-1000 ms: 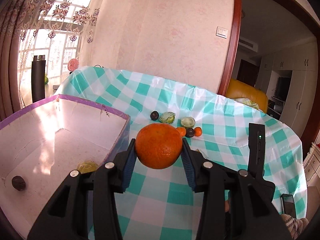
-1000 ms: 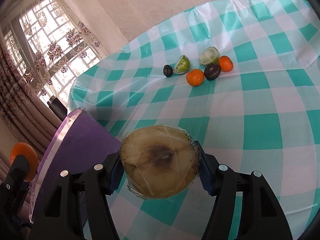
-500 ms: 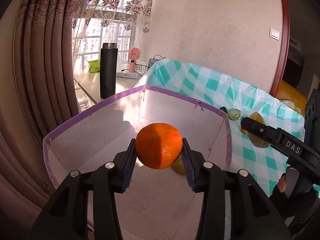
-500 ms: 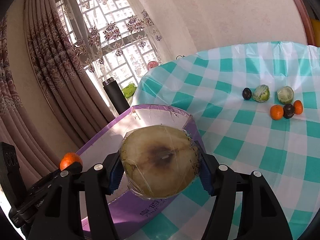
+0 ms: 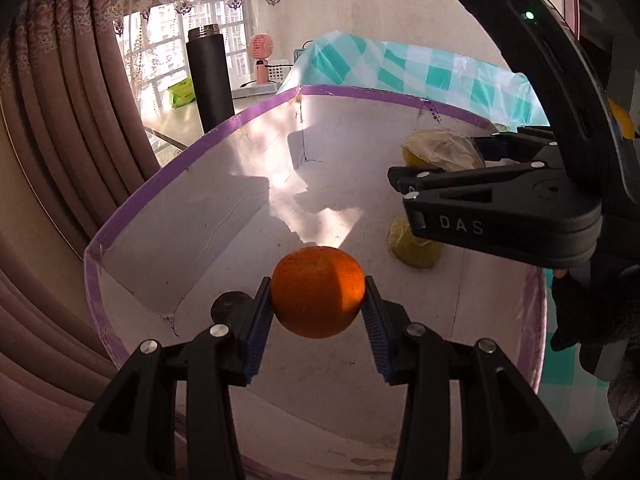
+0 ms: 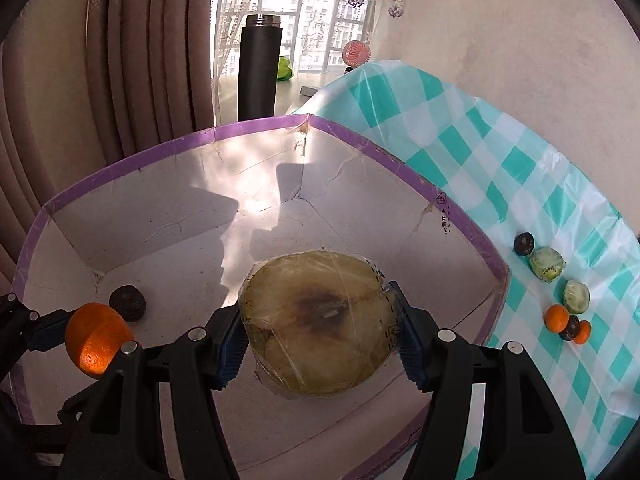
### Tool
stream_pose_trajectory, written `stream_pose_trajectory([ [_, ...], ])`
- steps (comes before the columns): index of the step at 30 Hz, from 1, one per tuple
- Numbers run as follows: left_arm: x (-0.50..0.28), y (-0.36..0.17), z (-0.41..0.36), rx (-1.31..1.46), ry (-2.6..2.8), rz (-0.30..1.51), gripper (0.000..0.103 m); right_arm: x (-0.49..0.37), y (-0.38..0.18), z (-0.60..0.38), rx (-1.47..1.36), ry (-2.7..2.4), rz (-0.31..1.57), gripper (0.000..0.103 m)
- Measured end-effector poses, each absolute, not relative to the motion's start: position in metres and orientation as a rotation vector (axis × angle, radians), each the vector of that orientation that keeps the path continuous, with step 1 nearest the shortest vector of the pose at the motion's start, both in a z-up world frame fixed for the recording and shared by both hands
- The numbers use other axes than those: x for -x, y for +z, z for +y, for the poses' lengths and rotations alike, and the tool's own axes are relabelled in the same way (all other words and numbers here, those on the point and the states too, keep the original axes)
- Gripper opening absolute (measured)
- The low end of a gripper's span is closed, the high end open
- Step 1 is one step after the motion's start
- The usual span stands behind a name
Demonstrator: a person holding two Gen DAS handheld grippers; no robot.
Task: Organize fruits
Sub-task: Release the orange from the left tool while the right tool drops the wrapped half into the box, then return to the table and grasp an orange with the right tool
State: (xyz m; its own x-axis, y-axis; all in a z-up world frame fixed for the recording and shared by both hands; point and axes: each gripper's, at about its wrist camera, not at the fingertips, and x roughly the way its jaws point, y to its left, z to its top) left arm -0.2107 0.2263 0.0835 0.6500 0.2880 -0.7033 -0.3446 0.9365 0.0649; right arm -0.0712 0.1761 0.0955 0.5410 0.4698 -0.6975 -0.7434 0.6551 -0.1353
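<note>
An orange (image 5: 318, 292) is clamped between the blue pads of the left gripper (image 5: 318, 308), held above the floor of a white cardboard box (image 5: 192, 216) with purple-taped rims. Beside it, the right gripper (image 6: 320, 332) grips a plastic-wrapped, browned fruit half (image 6: 316, 320) over the same box. On the box floor lie a small dark fruit (image 6: 128, 303) and a yellowish wrapped fruit (image 5: 414, 250). More small fruits (image 6: 560, 296) sit on the teal checked tablecloth (image 6: 500, 168) just outside the box. A black flask (image 6: 258, 68) stands by the window.
</note>
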Motion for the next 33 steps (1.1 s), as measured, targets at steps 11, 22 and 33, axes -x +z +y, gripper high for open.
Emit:
stream_pose_trajectory([
  [11,0.205,0.082,0.229,0.062,0.336,0.843,0.051,0.042,0.079,0.204,0.596,0.766,0.868,0.062],
  [22,0.208,0.084,0.234,0.044,0.428,0.815,0.091,0.046,0.09,0.191,0.478,0.822,0.798,0.071],
  [33,0.222,0.124,0.199,-0.001,0.383,0.609,0.098,0.046,0.11,0.126,0.131,0.817,0.58,0.077],
])
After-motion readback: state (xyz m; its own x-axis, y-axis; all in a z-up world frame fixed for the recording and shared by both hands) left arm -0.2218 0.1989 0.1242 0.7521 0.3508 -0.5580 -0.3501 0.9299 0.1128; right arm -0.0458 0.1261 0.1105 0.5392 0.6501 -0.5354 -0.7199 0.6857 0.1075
